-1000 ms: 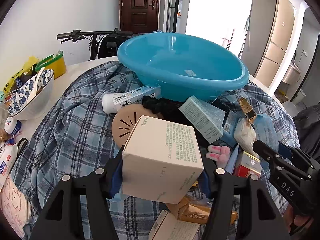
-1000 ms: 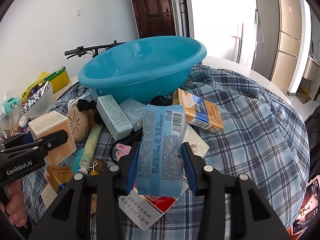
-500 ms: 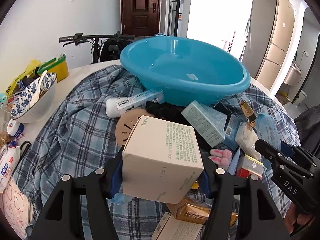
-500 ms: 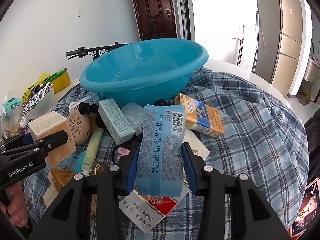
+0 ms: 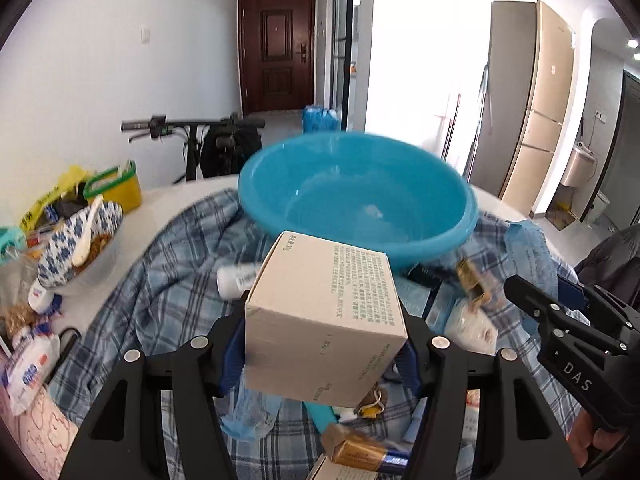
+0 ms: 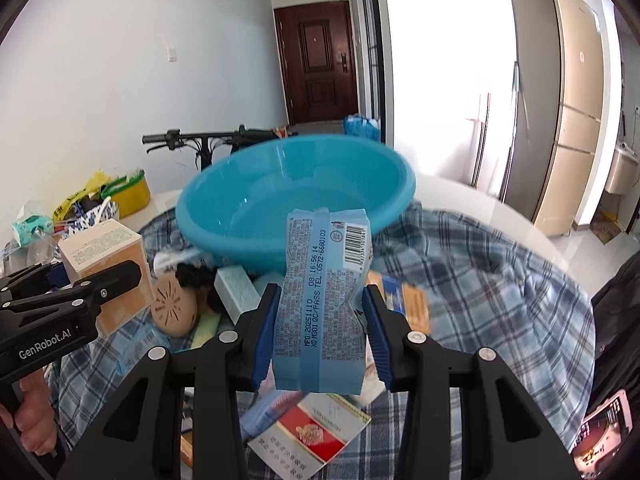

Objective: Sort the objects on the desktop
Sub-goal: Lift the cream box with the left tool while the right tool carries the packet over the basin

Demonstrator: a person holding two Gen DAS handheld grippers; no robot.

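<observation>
Beige carton (image 5: 324, 320) clamped between left gripper (image 5: 324, 354) fingers, held above the clutter, short of the blue basin (image 5: 356, 196); blue wipes packet (image 6: 322, 304) pinched upright in right gripper (image 6: 320, 332), likewise in front of the basin; step looks like carry-to-basin, both loads lifted; next move calls for bringing each over the rim and letting go; counts: one basin, empty as far as seen; two grippers, one item each; plaid cloth (image 6: 500, 280) beneath with one red-and-white pack (image 6: 312, 432), one round beige disc (image 6: 174, 308); rest too blurred to count.
</observation>
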